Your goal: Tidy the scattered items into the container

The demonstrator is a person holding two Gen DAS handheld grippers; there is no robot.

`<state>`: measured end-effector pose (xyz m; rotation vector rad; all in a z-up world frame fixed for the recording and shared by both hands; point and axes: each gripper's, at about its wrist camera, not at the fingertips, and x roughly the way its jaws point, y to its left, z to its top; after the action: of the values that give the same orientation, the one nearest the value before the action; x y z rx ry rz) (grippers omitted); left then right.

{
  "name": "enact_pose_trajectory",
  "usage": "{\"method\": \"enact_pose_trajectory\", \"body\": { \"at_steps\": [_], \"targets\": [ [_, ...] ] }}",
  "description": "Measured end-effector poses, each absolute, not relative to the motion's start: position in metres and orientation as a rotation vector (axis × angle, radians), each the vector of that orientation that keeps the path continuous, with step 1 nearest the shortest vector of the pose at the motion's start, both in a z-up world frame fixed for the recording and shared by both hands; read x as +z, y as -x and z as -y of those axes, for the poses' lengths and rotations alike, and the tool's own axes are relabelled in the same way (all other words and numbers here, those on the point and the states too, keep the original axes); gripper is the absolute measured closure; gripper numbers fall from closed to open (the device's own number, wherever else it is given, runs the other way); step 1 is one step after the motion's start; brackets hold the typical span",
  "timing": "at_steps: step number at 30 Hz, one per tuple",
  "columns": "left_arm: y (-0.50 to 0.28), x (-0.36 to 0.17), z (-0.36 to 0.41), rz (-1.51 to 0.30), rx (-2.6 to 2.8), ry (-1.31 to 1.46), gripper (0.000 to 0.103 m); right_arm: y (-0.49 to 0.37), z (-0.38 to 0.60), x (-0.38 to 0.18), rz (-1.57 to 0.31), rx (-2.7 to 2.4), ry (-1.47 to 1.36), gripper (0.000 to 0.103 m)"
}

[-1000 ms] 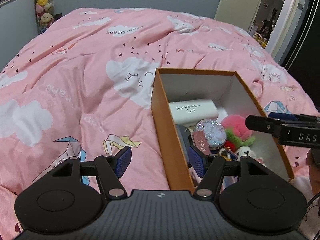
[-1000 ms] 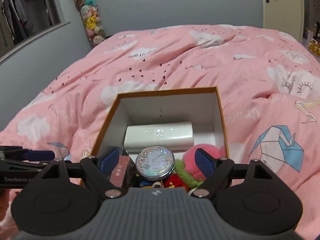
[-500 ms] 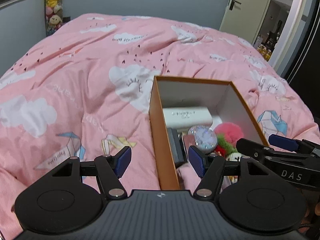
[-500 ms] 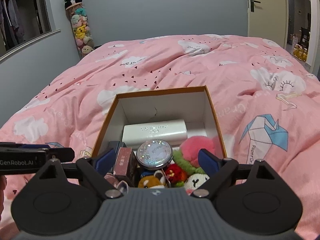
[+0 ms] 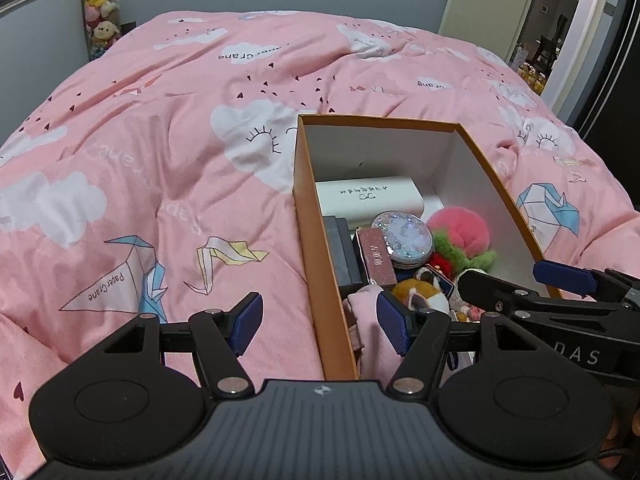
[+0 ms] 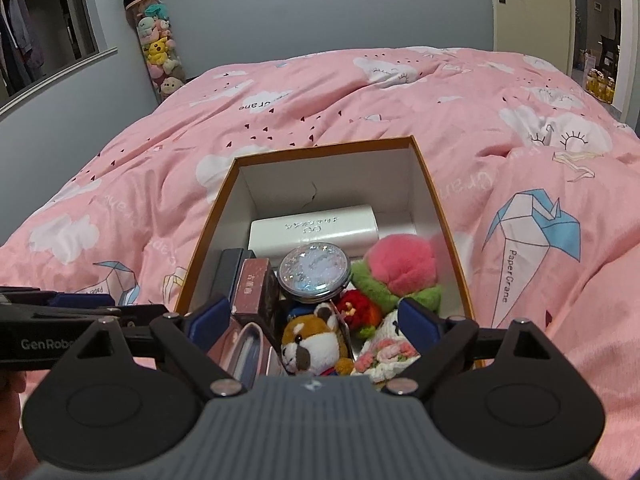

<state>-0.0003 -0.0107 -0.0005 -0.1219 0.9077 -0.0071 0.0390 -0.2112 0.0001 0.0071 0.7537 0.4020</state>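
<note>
Right tongs [image 6: 314, 320] wide, empty, over orange box [image 6: 436, 200]; left tongs [image 5: 320, 322] wide, straddling box wall; box long axis runs away from cameras.

Lighting even and moderate, indoor, no harsh glare. Soft shadow inside the box [image 6: 420, 184] along its left wall. Both views sharp, no motion blur. Strong fisheye curvature bends the bed [image 5: 160, 120] edges and the far doorway [image 5: 560, 20], which appears brighter.

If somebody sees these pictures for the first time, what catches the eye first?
The big pink bedspread with clouds and paper cranes fills both views. On it sits an orange box packed with items, notably a glittery round compact and a pink plush beside it.
</note>
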Motion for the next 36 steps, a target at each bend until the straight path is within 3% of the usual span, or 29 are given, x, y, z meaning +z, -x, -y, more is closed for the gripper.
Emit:
{"method": "enact_pose_trajectory", "body": {
  "at_steps": [36],
  "targets": [
    [-0.0032,-0.0067,0.01,-0.944,-0.001,0.104,0.029,-0.0419,0.2053,-0.007,-0.789,0.406,0.005,0.011]
  ]
}}
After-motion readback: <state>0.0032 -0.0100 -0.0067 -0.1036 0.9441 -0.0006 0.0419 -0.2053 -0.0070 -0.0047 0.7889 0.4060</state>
